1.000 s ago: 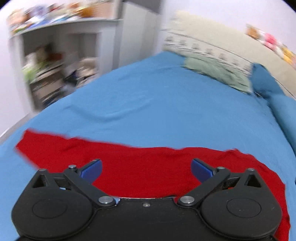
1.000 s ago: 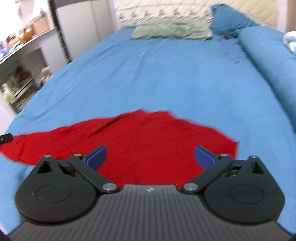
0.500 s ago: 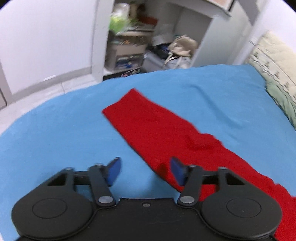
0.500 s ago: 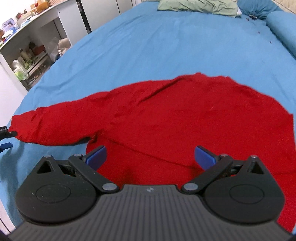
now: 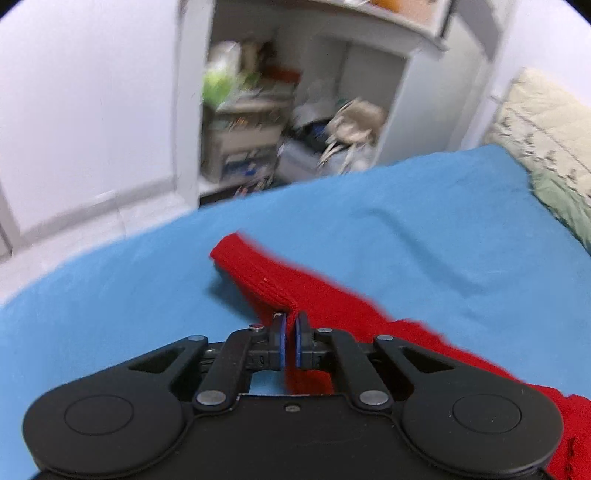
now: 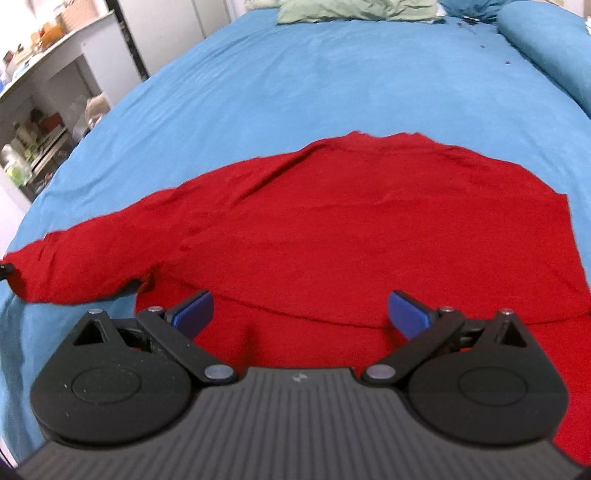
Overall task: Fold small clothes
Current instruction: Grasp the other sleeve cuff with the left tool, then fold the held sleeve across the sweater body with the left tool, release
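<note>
A red long-sleeved top [image 6: 351,221] lies spread on the blue bedsheet [image 6: 295,74]. Its left sleeve [image 5: 266,280] stretches out toward the bed's left edge. My left gripper [image 5: 289,332] is shut on the edge of that sleeve near its cuff, pinching a fold of red cloth between the blue pads. My right gripper [image 6: 299,314] is open and empty, hovering low over the lower part of the top's body. The left gripper's tip barely shows at the far left edge of the right wrist view [image 6: 5,271].
A white shelf unit [image 5: 295,110] crammed with clutter stands beyond the bed's left edge, with bare floor [image 5: 74,221] beside it. A green pillow [image 6: 351,9] and a blue bolster [image 6: 546,48] lie at the head of the bed.
My left gripper swung left to the sleeve and closed on its edge. My right gripper stayed open and moved a little closer over the top.
</note>
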The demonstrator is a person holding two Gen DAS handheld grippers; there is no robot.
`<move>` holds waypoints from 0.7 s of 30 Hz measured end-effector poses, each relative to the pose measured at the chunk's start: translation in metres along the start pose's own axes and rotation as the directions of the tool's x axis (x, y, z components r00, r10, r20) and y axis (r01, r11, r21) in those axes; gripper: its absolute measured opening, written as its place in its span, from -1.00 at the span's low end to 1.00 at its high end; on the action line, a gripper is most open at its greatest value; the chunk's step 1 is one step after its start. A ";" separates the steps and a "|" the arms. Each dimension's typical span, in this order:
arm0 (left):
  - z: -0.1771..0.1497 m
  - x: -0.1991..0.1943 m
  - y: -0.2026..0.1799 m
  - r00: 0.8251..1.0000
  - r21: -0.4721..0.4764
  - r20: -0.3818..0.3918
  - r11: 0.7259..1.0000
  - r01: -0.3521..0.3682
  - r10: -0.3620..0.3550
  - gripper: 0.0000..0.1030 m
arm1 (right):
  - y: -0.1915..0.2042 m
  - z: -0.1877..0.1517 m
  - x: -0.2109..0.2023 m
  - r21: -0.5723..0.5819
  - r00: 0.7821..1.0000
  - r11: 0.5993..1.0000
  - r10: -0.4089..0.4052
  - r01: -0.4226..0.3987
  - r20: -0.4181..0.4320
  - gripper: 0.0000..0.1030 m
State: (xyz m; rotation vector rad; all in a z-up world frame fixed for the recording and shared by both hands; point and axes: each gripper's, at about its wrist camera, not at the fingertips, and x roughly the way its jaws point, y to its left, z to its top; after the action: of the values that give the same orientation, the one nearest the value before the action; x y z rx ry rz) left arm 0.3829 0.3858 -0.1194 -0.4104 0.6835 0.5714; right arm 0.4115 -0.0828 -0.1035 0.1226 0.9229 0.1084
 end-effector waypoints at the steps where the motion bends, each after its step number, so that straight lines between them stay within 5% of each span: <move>1: 0.002 -0.010 -0.011 1.000 0.026 0.026 1.000 0.011 -0.011 -0.92 | -0.006 0.001 -0.003 0.006 1.000 1.000 -0.002 0.002 0.011 1.00; 4: 0.004 -0.047 -0.060 0.991 0.127 0.099 0.989 0.077 -0.090 -0.92 | -0.029 0.006 -0.017 0.024 0.999 1.000 -0.009 0.008 0.044 1.00; 7: -0.005 -0.088 -0.129 0.967 0.274 0.133 0.946 0.173 -0.216 -0.92 | -0.059 0.011 -0.034 0.063 0.997 0.998 -0.018 0.014 0.073 1.00; 11: -0.040 -0.137 -0.228 0.902 0.432 0.106 0.836 0.338 -0.419 -0.92 | -0.100 0.018 -0.059 0.113 0.992 0.993 -0.053 0.041 0.113 1.00; 16: -0.122 -0.171 -0.336 0.805 0.535 -0.045 0.666 0.519 -0.591 -0.92 | -0.158 0.017 -0.087 0.169 0.982 0.982 -0.113 0.088 0.149 1.00; 18: -0.161 -0.171 -0.366 0.789 0.553 -0.121 0.619 0.558 -0.603 -0.92 | -0.181 0.012 -0.093 0.186 0.979 0.976 -0.139 0.110 0.147 1.00; 21: -0.223 -0.160 -0.393 0.787 0.602 -0.226 0.553 0.576 -0.574 -0.92 | -0.208 0.000 -0.095 0.211 0.980 0.970 -0.152 0.123 0.128 1.00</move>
State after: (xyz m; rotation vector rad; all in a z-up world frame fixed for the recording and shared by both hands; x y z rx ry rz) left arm 0.4176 -0.0920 -0.1008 0.0426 0.6547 -0.3246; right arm 0.3637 -0.3016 -0.0603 0.2510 0.7942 -0.1232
